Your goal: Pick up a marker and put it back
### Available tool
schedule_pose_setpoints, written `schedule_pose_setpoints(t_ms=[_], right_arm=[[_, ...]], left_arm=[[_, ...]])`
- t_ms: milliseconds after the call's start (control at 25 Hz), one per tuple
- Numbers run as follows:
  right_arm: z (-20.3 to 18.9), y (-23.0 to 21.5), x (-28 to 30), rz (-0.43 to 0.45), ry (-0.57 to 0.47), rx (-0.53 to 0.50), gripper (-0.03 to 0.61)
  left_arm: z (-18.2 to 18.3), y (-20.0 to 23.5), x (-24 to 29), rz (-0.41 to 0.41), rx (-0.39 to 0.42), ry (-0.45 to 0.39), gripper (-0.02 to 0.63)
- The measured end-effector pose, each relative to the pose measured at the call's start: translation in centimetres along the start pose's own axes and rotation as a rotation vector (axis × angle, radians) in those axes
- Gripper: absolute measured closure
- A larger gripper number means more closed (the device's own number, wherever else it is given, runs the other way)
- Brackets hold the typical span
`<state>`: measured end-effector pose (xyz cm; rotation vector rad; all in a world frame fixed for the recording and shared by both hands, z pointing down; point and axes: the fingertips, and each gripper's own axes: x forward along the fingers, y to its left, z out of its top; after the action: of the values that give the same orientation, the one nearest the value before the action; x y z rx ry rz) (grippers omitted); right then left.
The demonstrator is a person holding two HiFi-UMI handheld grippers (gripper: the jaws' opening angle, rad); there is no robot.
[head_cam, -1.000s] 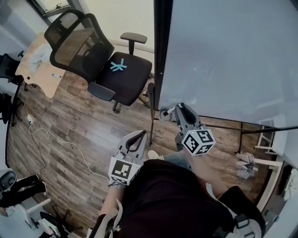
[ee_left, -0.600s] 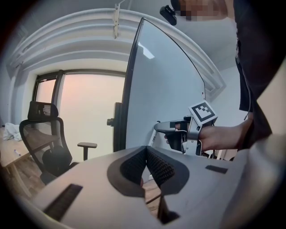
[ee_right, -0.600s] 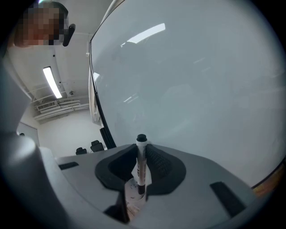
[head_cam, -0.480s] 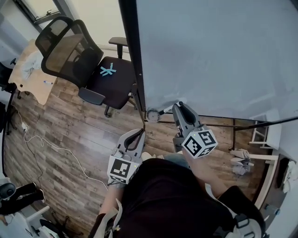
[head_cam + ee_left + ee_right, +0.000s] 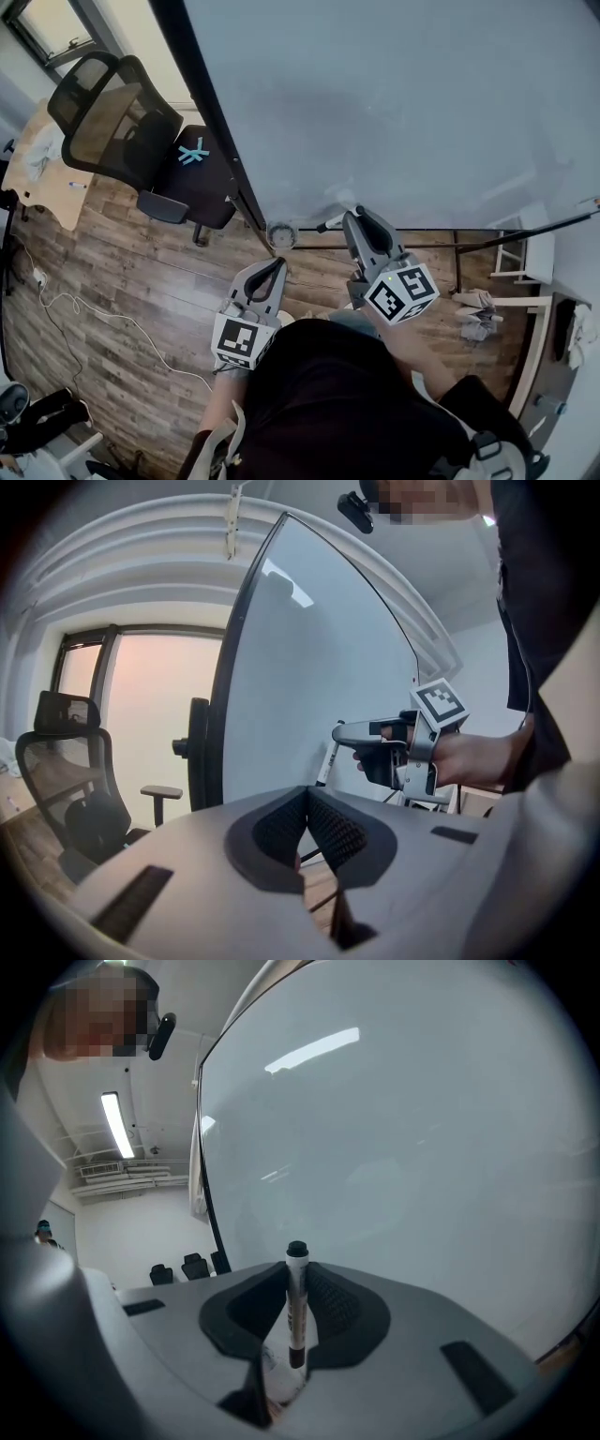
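A white marker with a black cap [image 5: 297, 1307] stands upright between the jaws of my right gripper [image 5: 297, 1283], which is shut on it. In the head view the right gripper [image 5: 353, 217] points at the lower edge of the whiteboard [image 5: 422, 103], and the marker [image 5: 330, 224] sticks out to its left. The board's blank surface [image 5: 422, 1129] fills the right gripper view. My left gripper [image 5: 274, 269] hangs lower and to the left, over the wood floor. Its jaws [image 5: 305, 803] are shut with nothing between them. The left gripper view also shows the right gripper [image 5: 394, 747] holding the marker [image 5: 325, 766] by the whiteboard [image 5: 300, 667].
A black mesh office chair [image 5: 141, 141] stands to the left of the board's dark frame [image 5: 211, 141]. A round caster [image 5: 279, 233] sits at the frame's foot. A wooden desk [image 5: 37, 159] and a white cable [image 5: 84, 309] are at far left. White shelving [image 5: 525, 272] stands at right.
The head view has swung right: the whiteboard now fills more of it and the chair has slid toward the left edge. Both grippers keep their places, the marker still held.
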<state>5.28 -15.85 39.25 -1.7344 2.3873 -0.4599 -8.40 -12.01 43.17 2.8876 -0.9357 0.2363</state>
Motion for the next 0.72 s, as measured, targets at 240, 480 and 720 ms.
schedule_pose_setpoints(t_ms=[240, 480, 720], right_arm=[[0.7, -1.7, -1.8, -0.033, 0.010, -0.083, 0.499], [1.6, -3.6, -3.5, -0.067, 0.030, -0.162, 0.499], [1.7, -5.7, -5.2, -0.096, 0.048, -0.198, 0.500]], left_arm=[[0.6, -0.9, 2.2, -0.020, 0.029, -0.010, 0.605], [1.6, -1.6, 4.3, -0.029, 0.015, 0.003, 0.605], [1.9, -2.5, 6.2, -0.056, 0.035, -0.019, 0.604]])
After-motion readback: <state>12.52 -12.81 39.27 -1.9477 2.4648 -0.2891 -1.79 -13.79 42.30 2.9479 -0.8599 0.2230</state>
